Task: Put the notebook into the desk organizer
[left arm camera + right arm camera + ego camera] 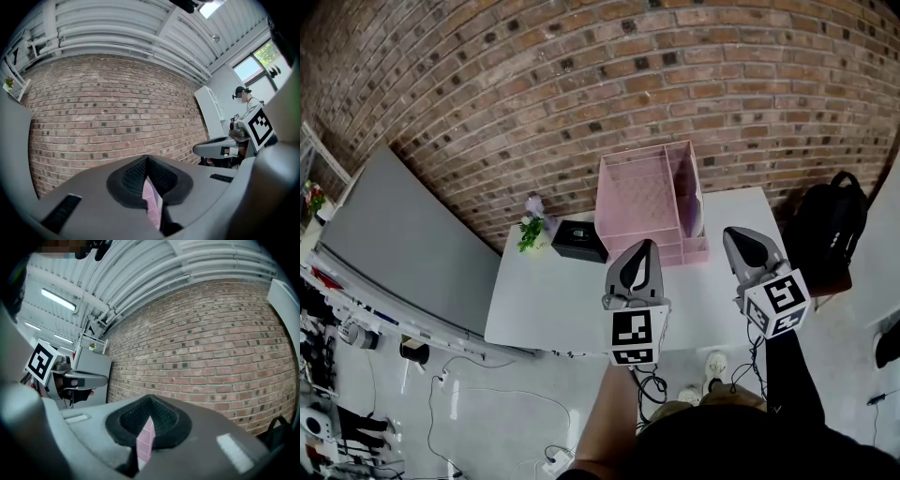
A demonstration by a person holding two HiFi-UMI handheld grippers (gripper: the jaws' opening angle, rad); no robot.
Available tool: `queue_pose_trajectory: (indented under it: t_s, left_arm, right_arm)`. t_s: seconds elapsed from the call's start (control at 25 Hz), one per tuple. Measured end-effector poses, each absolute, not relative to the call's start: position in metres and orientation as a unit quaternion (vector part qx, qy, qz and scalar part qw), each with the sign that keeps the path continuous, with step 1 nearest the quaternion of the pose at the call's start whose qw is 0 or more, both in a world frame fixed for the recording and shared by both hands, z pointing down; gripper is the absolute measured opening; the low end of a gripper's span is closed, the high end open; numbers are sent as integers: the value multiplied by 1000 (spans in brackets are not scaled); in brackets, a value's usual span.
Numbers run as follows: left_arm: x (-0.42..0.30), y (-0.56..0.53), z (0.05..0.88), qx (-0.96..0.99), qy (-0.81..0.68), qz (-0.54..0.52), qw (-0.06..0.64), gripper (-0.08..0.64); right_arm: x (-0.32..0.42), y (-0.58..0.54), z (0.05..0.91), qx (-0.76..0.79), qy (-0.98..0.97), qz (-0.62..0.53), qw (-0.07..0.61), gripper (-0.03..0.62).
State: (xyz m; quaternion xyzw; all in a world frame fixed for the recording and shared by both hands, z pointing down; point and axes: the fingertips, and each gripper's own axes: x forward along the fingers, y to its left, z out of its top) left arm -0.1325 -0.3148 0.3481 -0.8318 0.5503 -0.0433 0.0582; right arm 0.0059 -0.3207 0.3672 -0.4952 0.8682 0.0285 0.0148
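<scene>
The fingers (133,177) of the left gripper (643,246) are pressed together at the tips, and nothing is held. The fingers (164,417) of the right gripper (739,232) are closed tight too, and they are also empty. Only a bit of pink is seen through the small gap under each pair of tips. That pink is the desk organizer (642,202), which stands at the far edge of the white counter (553,300), against the brick wall (581,84).

The notebook cannot be found in any view. Nothing flat is lying on the counter. It may already be standing in a slot of the desk organizer, but that cannot be told.

A notebook is likely light, flat and a little bendy, with smooth covers that may slip. It is best pinched at the stiff spine edge, near the middle.

Both grippers are held level, side by side, above the near edge of the counter, and are pointed at the wall. A black box (578,241) and a small plant (532,230) are set by the far left corner.
</scene>
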Motion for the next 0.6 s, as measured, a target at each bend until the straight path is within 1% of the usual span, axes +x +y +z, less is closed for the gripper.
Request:
queue_pose_trajectory:
  t_s: [0.6]
  left_arm:
    - [-139,-315,353,-831,550,-53,61,9]
  right_arm:
    - [-3,-321,371,-496,868,18,18,-2]
